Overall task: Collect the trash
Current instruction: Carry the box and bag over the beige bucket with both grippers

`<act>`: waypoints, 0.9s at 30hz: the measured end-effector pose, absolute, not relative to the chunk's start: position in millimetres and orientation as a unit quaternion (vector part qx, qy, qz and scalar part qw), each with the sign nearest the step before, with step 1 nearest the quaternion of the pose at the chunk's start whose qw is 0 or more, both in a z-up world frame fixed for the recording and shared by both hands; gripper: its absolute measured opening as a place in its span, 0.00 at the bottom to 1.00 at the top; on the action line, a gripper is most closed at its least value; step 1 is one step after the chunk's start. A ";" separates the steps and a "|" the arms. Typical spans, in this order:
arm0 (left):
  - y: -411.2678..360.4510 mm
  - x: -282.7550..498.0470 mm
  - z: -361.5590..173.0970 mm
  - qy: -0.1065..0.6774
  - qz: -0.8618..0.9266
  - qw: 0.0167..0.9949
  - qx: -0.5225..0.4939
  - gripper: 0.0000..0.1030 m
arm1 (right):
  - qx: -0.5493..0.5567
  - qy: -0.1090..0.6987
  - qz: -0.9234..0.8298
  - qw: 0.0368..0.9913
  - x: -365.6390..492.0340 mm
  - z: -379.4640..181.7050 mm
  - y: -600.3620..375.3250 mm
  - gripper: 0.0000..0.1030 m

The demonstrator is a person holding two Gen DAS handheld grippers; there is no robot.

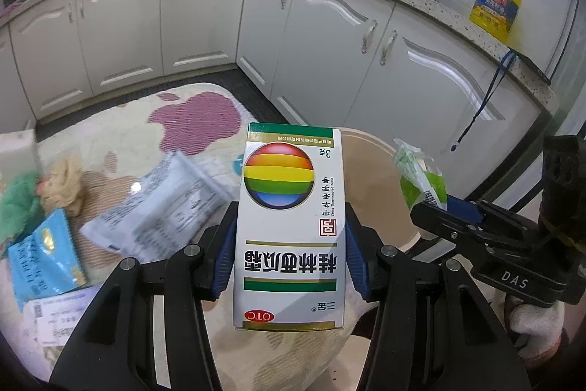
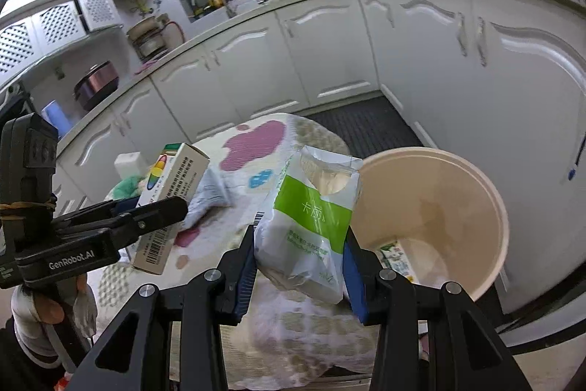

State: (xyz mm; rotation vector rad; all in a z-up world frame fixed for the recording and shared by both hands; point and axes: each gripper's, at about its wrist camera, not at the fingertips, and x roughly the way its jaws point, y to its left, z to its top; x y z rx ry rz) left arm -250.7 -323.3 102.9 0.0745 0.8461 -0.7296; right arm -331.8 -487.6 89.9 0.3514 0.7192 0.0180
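Observation:
My left gripper (image 1: 291,251) is shut on a white medicine box (image 1: 289,226) with a rainbow ball print, held above the patterned table cloth (image 1: 121,134). In the right wrist view the same box (image 2: 172,193) sticks up from that gripper at the left. My right gripper (image 2: 298,259) is shut on a crumpled white and green plastic wrapper (image 2: 311,218), just left of the beige bin (image 2: 501,207). That wrapper (image 1: 421,178) and the right gripper's fingers (image 1: 472,226) show at the right of the left wrist view. A small carton (image 2: 395,259) lies inside the bin.
More litter lies on the cloth at the left: a printed white bag (image 1: 161,204), a blue packet (image 1: 44,255), a green rag (image 1: 18,204), crumpled tissue (image 1: 62,185). White kitchen cabinets (image 1: 329,35) stand behind, with a yellow oil bottle (image 1: 496,6) on the counter.

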 end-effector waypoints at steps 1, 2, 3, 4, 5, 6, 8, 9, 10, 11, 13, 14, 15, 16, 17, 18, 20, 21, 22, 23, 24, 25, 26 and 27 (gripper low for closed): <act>-327.7 -249.5 102.0 0.403 -0.348 0.846 0.036 0.49 | 0.174 0.351 0.004 0.920 -332.1 88.3 -491.8 0.40; -331.8 -248.4 101.0 0.404 -0.350 0.844 0.037 0.49 | 0.177 0.353 0.000 0.919 -332.6 86.4 -496.0 0.40; -337.4 -247.6 99.8 0.406 -0.352 0.843 0.037 0.49 | 0.181 0.354 -0.003 0.917 -332.5 84.1 -501.0 0.40; -341.5 -246.8 98.6 0.407 -0.353 0.841 0.038 0.49 | 0.185 0.356 -0.007 0.916 -332.9 81.8 -504.8 0.40; -346.0 -246.0 97.4 0.409 -0.355 0.840 0.040 0.49 | 0.188 0.357 -0.009 0.915 -332.3 79.8 -506.9 0.40; -351.7 -245.0 95.6 0.411 -0.356 0.838 0.042 0.49 | 0.191 0.359 -0.011 0.914 -332.8 77.8 -510.2 0.40; -360.2 -242.6 91.4 0.415 -0.359 0.835 0.045 0.49 | 0.195 0.361 -0.016 0.912 -331.6 74.6 -514.1 0.40; -363.6 -241.9 89.6 0.417 -0.360 0.833 0.046 0.49 | 0.198 0.362 -0.018 0.911 -331.5 72.7 -517.5 0.40; -367.7 -240.9 87.8 0.419 -0.361 0.832 0.048 0.49 | 0.200 0.363 -0.020 0.910 -331.1 71.1 -519.9 0.40; -370.8 -240.1 86.4 0.420 -0.362 0.831 0.049 0.49 | 0.202 0.364 -0.022 0.909 -330.5 69.6 -522.8 0.40; -378.7 -238.0 83.3 0.422 -0.364 0.829 0.051 0.49 | 0.206 0.366 -0.026 0.907 -329.3 67.4 -527.0 0.40; -382.5 -236.8 82.0 0.424 -0.365 0.827 0.052 0.49 | 0.207 0.366 -0.027 0.907 -328.6 65.9 -529.1 0.40; -384.7 -236.0 81.0 0.425 -0.365 0.827 0.052 0.49 | 0.209 0.367 -0.028 0.906 -328.0 64.4 -531.2 0.40; -387.4 -234.7 79.6 0.426 -0.366 0.825 0.053 0.49 | 0.210 0.369 -0.030 0.905 -327.3 62.8 -533.4 0.40; -390.3 -234.1 78.2 0.428 -0.367 0.824 0.054 0.49 | 0.211 0.370 -0.032 0.904 -326.8 61.0 -535.3 0.40; -393.8 -233.5 76.6 0.429 -0.367 0.823 0.055 0.49 | 0.214 0.373 -0.034 0.902 -326.1 58.5 -537.9 0.40; -400.9 -232.7 73.6 0.432 -0.368 0.821 0.056 0.49 | 0.217 0.376 -0.036 0.900 -324.6 54.7 -541.0 0.40; -404.9 -232.2 71.6 0.434 -0.369 0.820 0.057 0.49 | 0.220 0.378 -0.039 0.898 -324.1 52.4 -543.7 0.40; -407.0 -231.6 69.9 0.435 -0.370 0.819 0.057 0.49 | 0.222 0.379 -0.040 0.897 -323.6 50.7 -545.9 0.40; -409.5 -231.2 68.2 0.437 -0.370 0.818 0.057 0.49 | 0.224 0.380 -0.042 0.897 -323.5 49.2 -548.1 0.40; -412.3 -230.5 66.2 0.438 -0.370 0.817 0.057 0.49 | 0.226 0.381 -0.043 0.896 -322.7 48.1 -550.0 0.40; -414.0 -230.1 64.3 0.440 -0.371 0.816 0.057 0.49 | 0.227 0.382 -0.045 0.894 -322.1 46.4 -552.2 0.40; -416.5 -229.4 62.6 0.442 -0.371 0.815 0.057 0.49 | 0.228 0.383 -0.046 0.894 -321.4 45.6 -552.9 0.40; -418.8 -228.2 61.1 0.444 -0.371 0.814 0.057 0.49 | 0.229 0.385 -0.047 0.893 -320.5 44.1 -554.6 0.40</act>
